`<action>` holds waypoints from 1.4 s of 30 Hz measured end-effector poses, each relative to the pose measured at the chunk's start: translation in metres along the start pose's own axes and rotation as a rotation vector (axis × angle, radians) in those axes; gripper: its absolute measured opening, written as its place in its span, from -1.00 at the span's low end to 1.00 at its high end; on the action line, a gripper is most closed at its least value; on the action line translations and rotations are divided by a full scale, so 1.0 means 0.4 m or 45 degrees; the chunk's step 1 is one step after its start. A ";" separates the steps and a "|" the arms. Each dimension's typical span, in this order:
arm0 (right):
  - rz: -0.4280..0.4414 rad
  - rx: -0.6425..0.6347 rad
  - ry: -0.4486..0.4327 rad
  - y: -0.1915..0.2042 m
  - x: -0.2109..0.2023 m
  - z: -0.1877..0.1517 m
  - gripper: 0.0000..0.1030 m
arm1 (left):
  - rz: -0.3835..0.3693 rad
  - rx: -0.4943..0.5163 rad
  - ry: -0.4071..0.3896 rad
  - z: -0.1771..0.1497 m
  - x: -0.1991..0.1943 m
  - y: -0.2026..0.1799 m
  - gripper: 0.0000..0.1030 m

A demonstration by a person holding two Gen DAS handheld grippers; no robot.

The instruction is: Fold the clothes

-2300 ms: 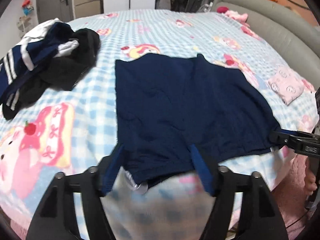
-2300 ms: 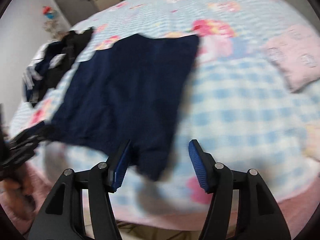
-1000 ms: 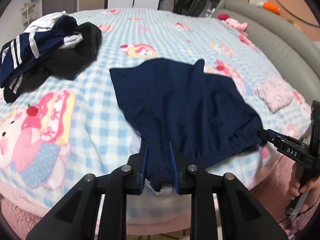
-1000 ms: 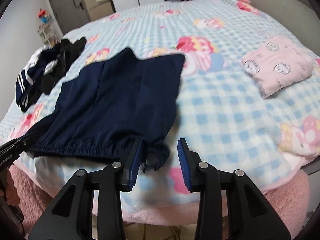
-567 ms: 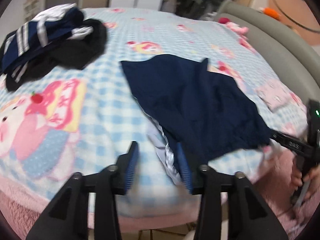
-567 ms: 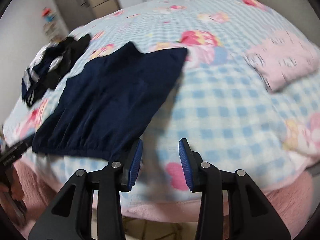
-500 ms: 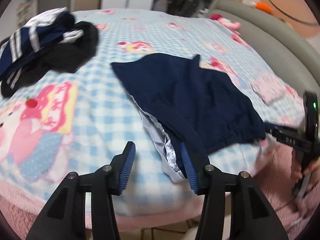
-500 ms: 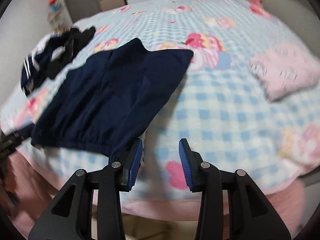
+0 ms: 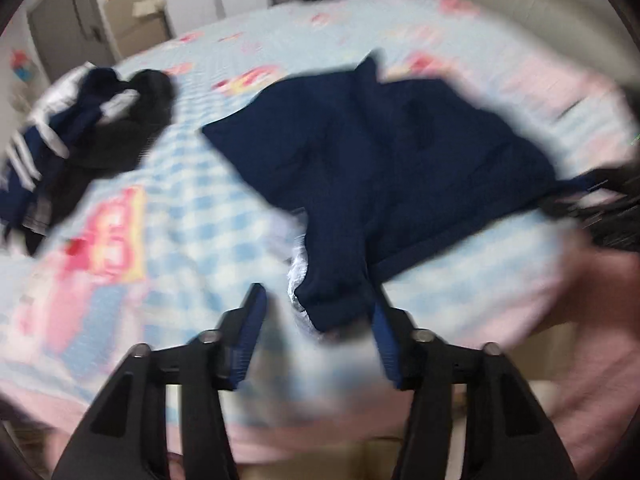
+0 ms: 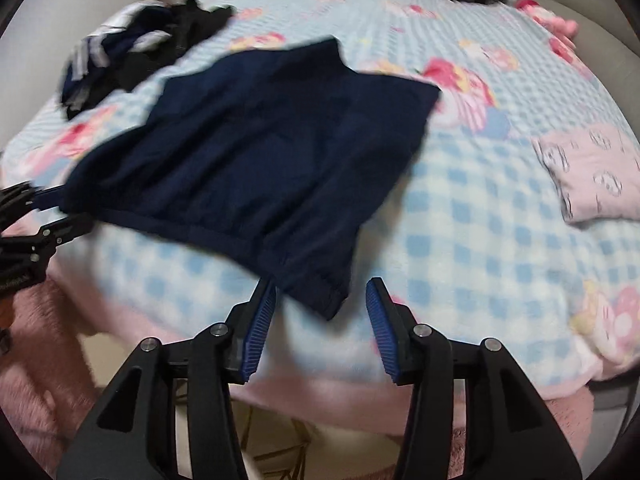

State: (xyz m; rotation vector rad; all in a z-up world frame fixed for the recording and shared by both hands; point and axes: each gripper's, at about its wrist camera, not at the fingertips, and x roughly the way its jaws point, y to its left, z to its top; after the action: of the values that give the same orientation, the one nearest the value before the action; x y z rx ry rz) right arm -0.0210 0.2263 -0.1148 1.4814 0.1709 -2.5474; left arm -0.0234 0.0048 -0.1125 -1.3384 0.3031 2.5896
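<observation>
Navy shorts (image 9: 392, 152) lie spread on the bed, waistband toward me. My left gripper (image 9: 318, 300) is open, and the left waistband corner with some white lining (image 9: 298, 268) lies between its fingers, close to the right one. In the right wrist view the same shorts (image 10: 260, 140) show more sharply. My right gripper (image 10: 320, 292) is open with the right waistband corner lying between its blue pads. The left gripper (image 10: 28, 208) appears at that view's left edge, beside the other corner. The left wrist view is motion-blurred.
A pile of dark and striped clothes (image 10: 140, 48) sits at the bed's far left. A folded pink cloth (image 10: 592, 172) lies to the right. The blue checked blanket (image 10: 480, 220) ends in a pink edge (image 10: 320, 384) right under the grippers. A grey headboard (image 10: 580, 8) curves behind.
The left gripper, shut on the waistband a second ago, let go and now stands wide open. The right gripper opened wider too. Both cameras shifted, and the shorts' corners again lie between the fingers.
</observation>
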 end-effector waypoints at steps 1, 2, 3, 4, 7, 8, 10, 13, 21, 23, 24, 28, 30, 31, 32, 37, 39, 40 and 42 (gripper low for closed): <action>-0.013 0.017 -0.031 -0.005 -0.011 0.007 -0.09 | 0.011 -0.028 -0.015 0.014 -0.001 0.006 -0.24; -0.025 0.035 -0.062 -0.010 -0.021 0.014 -0.09 | 0.023 -0.056 -0.031 0.027 -0.003 0.013 -0.25; -0.033 0.053 -0.085 -0.016 -0.029 0.019 -0.09 | 0.021 -0.091 -0.053 0.040 -0.008 0.023 -0.25; -0.028 0.073 -0.085 -0.024 -0.027 0.018 -0.09 | -0.008 -0.138 -0.089 0.049 -0.022 0.039 -0.25; -0.012 0.134 -0.085 -0.046 -0.023 0.015 -0.09 | -0.049 -0.241 -0.115 0.059 -0.028 0.080 -0.25; -0.006 0.154 -0.085 -0.054 -0.021 0.014 -0.09 | -0.058 -0.271 -0.116 0.060 -0.027 0.093 -0.23; 0.005 0.195 -0.086 -0.069 -0.018 0.012 -0.09 | -0.058 -0.262 -0.078 0.051 -0.011 0.095 -0.20; 0.013 0.220 -0.067 -0.072 -0.001 0.003 -0.09 | -0.100 -0.179 -0.001 0.021 0.021 0.067 -0.03; -0.084 0.217 -0.154 -0.065 -0.046 0.005 -0.52 | -0.033 -0.170 -0.063 0.009 0.007 0.038 -0.62; -0.125 0.207 -0.204 -0.063 -0.076 0.010 -0.70 | -0.035 -0.226 -0.110 0.023 -0.026 0.060 -0.64; -0.134 0.201 -0.226 -0.063 -0.094 0.014 -0.71 | -0.036 -0.254 -0.133 0.030 -0.042 0.070 -0.64; -0.074 0.241 -0.275 -0.080 -0.152 0.020 -0.71 | -0.056 -0.339 -0.194 0.053 -0.092 0.107 -0.66; -0.064 0.245 -0.265 -0.088 -0.148 0.025 -0.71 | -0.084 -0.349 -0.179 0.054 -0.087 0.115 -0.66; -0.058 0.245 -0.229 -0.093 -0.124 0.036 -0.71 | -0.097 -0.353 -0.152 0.055 -0.071 0.118 -0.66; -0.052 0.245 -0.194 -0.099 -0.101 0.047 -0.71 | -0.109 -0.358 -0.117 0.060 -0.050 0.121 -0.66; -0.060 0.218 -0.153 -0.138 -0.059 0.171 -0.75 | -0.108 -0.336 -0.162 0.243 -0.034 0.149 -0.73; -0.086 0.199 -0.256 -0.161 -0.114 0.281 -0.79 | -0.094 -0.321 -0.271 0.351 -0.079 0.162 -0.82; -0.100 0.195 -0.352 -0.168 -0.178 0.338 -0.79 | -0.088 -0.314 -0.319 0.389 -0.104 0.167 -0.82; -0.102 0.190 -0.539 -0.175 -0.303 0.424 -0.79 | -0.082 -0.303 -0.392 0.400 -0.161 0.171 -0.82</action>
State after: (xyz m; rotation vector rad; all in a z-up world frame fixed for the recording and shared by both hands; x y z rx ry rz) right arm -0.1219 0.2746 0.0746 0.9572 -0.0233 -2.9217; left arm -0.1304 -0.0225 0.0366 -0.9699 -0.0993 2.7893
